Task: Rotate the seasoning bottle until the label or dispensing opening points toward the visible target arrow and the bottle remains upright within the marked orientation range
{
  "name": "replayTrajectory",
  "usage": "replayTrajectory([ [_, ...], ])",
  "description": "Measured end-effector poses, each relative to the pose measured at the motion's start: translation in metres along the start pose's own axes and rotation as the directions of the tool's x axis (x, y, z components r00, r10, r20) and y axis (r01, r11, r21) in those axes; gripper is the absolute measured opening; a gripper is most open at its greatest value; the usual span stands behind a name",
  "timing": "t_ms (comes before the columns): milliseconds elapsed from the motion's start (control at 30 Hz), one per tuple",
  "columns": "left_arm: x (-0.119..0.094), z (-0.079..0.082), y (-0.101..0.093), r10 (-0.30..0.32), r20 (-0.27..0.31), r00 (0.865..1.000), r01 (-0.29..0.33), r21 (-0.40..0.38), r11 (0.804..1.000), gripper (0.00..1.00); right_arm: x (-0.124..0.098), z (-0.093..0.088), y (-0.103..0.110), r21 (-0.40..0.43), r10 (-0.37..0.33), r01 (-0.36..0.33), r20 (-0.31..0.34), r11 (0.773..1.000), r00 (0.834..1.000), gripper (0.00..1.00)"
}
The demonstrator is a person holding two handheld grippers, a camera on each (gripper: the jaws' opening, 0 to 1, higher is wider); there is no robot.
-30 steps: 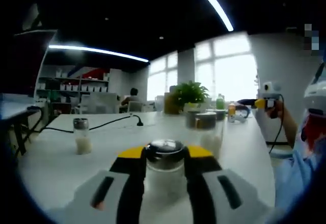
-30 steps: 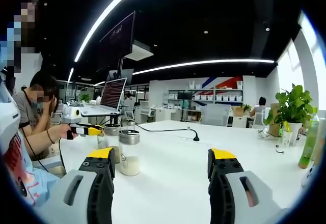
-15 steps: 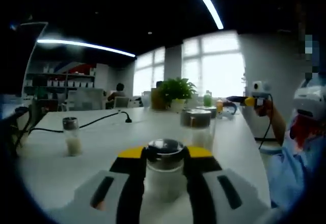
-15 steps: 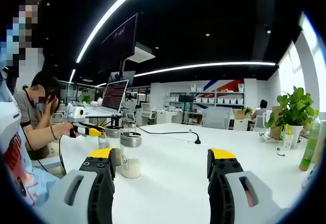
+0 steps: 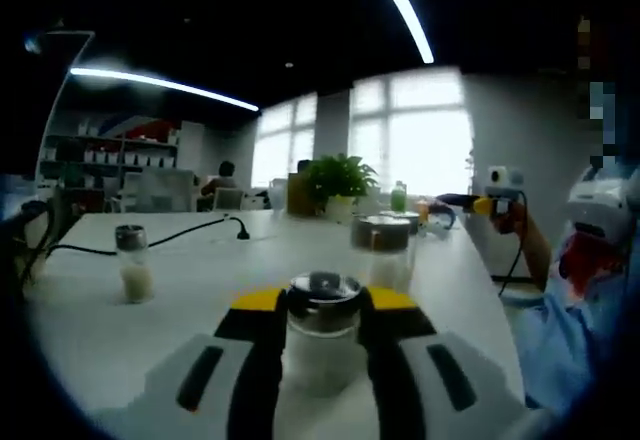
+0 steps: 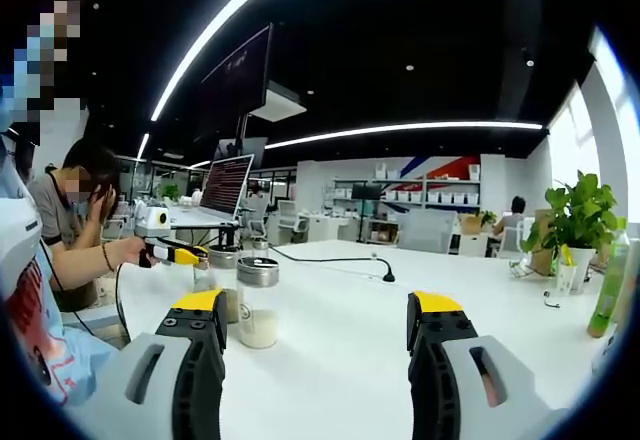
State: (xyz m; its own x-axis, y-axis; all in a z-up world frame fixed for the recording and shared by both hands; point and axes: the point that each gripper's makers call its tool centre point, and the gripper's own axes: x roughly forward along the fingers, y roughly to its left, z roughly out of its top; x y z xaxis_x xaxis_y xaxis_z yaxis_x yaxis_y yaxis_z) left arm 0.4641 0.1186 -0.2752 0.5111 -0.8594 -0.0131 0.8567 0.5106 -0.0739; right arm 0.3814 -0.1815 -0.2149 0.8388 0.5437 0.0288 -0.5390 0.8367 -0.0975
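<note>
In the left gripper view a clear seasoning bottle (image 5: 322, 345) with a shiny metal cap and white powder stands upright on the white table (image 5: 190, 295). My left gripper (image 5: 323, 305) is shut on it, a yellow-tipped jaw on each side just under the cap. No label or target arrow is readable. In the right gripper view my right gripper (image 6: 318, 320) hangs open above the table (image 6: 340, 290) with nothing between its jaws. A similar bottle (image 6: 257, 301) stands just beyond its left jaw.
A small shaker (image 5: 132, 264) stands left and two metal-lidded jars (image 5: 385, 245) right of centre. A black cable (image 5: 170, 240), a potted plant (image 5: 338, 182) and a green bottle (image 6: 608, 285) sit further back. A seated person (image 6: 75, 225) holds another yellow-tipped gripper (image 6: 165, 252) at the table edge.
The left view has swung, so the background slid slightly leftward; the bottle stays clamped between the jaws. The right gripper is almost still and stays open.
</note>
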Motion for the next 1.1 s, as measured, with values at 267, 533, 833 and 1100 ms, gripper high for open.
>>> replayTrajectory([
  [267,-0.006,0.004,0.003,0.05,0.02,0.999,-0.051,0.032,0.998,0.43,0.0,-0.002,-0.001,0.001,0.0,0.0,-0.005,1.0,1.0,0.75],
  [533,-0.01,0.018,-0.007,0.067,0.048,0.997,-0.07,0.061,0.996,0.42,-0.001,-0.003,0.001,0.0,0.002,-0.002,-0.006,1.0,1.0,0.75],
  [833,-0.019,0.02,-0.018,0.15,0.007,0.989,-0.149,0.131,0.98,0.43,-0.003,-0.005,0.001,-0.001,-0.001,0.001,-0.009,1.0,1.0,0.75],
  [1100,-0.038,0.035,-0.03,0.297,0.048,0.954,-0.301,0.179,0.937,0.42,-0.004,-0.006,0.003,0.001,0.0,0.0,-0.007,1.0,1.0,0.75],
])
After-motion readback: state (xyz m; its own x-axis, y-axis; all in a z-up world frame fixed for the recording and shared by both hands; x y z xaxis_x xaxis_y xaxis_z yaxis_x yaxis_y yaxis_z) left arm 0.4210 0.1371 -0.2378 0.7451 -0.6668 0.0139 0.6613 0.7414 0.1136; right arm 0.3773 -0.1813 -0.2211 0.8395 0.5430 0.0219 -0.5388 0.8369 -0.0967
